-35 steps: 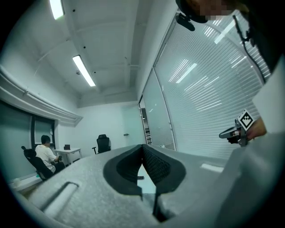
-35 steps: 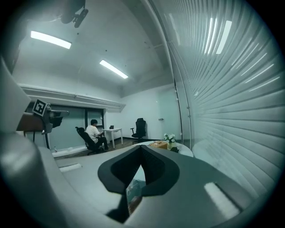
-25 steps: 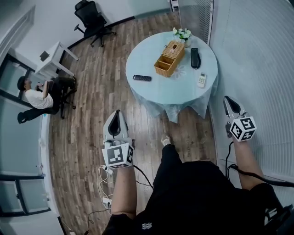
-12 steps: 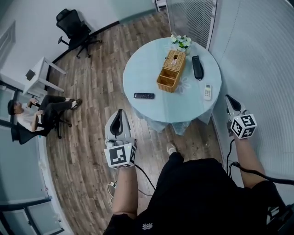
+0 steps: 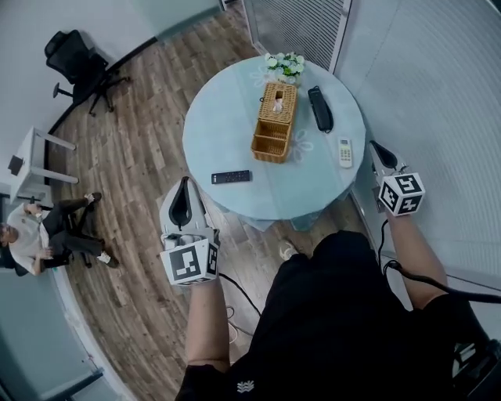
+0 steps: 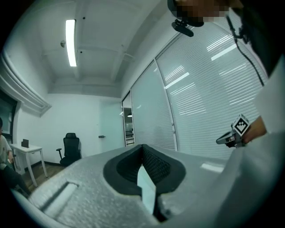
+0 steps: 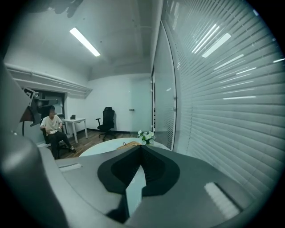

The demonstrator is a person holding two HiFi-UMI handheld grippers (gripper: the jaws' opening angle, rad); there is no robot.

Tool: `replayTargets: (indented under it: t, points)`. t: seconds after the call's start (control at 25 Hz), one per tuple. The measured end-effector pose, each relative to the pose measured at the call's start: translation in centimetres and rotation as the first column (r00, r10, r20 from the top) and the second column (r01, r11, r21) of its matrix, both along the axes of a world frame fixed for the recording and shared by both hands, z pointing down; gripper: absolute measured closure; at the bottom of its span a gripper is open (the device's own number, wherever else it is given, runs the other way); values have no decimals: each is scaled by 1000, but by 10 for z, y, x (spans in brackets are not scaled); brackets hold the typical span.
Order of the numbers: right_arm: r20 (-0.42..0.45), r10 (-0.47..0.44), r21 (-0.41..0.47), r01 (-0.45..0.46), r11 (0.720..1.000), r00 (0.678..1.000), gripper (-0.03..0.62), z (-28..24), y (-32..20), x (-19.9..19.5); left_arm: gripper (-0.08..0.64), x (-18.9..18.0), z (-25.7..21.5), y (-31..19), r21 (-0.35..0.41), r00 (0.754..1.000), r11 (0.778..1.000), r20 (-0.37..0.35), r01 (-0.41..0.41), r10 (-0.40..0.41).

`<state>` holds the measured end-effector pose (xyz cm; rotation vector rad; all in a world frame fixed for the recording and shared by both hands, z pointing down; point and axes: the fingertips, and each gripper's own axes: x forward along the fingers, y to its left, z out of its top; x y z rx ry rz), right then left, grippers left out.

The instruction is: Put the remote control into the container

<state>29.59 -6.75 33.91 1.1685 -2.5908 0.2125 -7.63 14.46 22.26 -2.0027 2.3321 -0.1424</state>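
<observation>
A slim black remote control (image 5: 232,177) lies near the front left edge of the round table (image 5: 227,133), which has a pale blue cloth. The wicker container (image 5: 259,141) stands at the table's middle, its near compartment open at the top. A larger black remote (image 5: 319,108) and a white remote (image 5: 344,152) lie to its right. My left gripper (image 5: 185,182) hangs shut and empty just off the table's front left edge, short of the slim remote. My right gripper (image 5: 373,146) is shut and empty beside the table's right edge. Both sets of jaws meet at their tips, left gripper (image 6: 142,146), right gripper (image 7: 141,146).
White flowers (image 5: 285,64) stand at the table's far edge. A person (image 5: 23,235) sits by a white desk (image 5: 31,157) at far left, and a black office chair (image 5: 74,59) stands beyond. Blinds (image 5: 293,23) and a glass wall close off the right. Cables lie on the wooden floor.
The table has drawn closer and shifted left in the head view. Both grippers have moved forward toward it; each stays shut and empty.
</observation>
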Motion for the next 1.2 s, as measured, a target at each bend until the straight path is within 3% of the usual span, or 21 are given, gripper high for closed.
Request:
replayTargets:
  t: [0.48,0.84,1.2]
  points:
    - [-40,117,-102,-120,987,992,591,82,-60,4,560,5,42,-120,-75,993,991,-16,-114,113]
    - [-93,118,-205,-135,969,989,580,161,-98,-3,560,9,108,-191,-168,987,973,-64,-156,148]
    - [-152,135,-312,-177,934,979,471,230,-118,0,558,13,153,-234,-250,980,948,-65,-199,189]
